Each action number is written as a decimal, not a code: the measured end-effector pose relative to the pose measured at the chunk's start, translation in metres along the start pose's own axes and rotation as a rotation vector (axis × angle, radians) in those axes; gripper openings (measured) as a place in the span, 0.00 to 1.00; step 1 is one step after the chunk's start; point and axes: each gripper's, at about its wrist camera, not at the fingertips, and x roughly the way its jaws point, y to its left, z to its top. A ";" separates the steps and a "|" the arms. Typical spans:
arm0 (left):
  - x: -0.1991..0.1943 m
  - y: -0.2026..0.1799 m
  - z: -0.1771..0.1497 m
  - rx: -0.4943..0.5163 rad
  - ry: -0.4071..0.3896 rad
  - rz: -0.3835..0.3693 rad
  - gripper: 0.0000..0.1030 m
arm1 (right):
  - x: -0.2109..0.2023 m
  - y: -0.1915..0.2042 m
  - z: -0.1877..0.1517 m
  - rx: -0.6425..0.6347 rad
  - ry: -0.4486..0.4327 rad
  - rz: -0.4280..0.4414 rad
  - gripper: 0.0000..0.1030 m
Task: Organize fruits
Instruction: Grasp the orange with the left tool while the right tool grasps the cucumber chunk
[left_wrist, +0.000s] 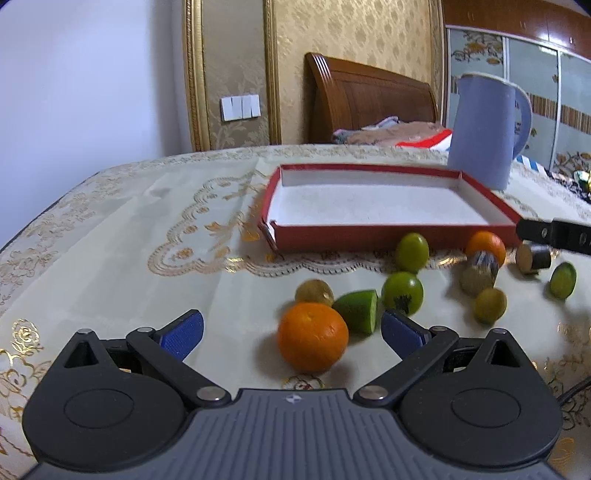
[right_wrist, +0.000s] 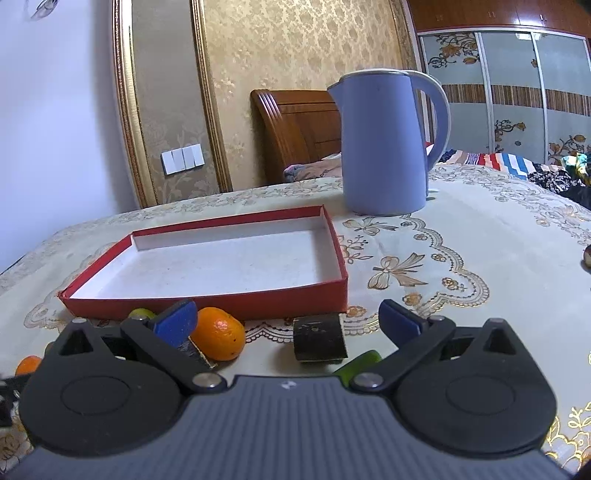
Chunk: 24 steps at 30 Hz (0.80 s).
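Left wrist view: an embroidered cream tablecloth fills the middle, gold-patterned wallpaper and a wooden headboard above. The red box sits centre, a blue kettle upper right. Fruits lie below the box, an orange nearest. Left gripper and right gripper are both spread, grasping nothing.
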 end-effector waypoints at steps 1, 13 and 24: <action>0.004 -0.001 -0.001 -0.001 0.015 -0.001 1.00 | 0.001 -0.001 0.000 0.004 0.002 -0.003 1.00; 0.012 0.004 -0.004 -0.029 0.077 -0.021 0.93 | 0.004 -0.003 0.000 0.016 0.009 -0.009 1.00; 0.013 0.000 -0.001 0.008 0.068 -0.040 0.57 | 0.004 -0.006 -0.001 0.026 0.011 -0.016 1.00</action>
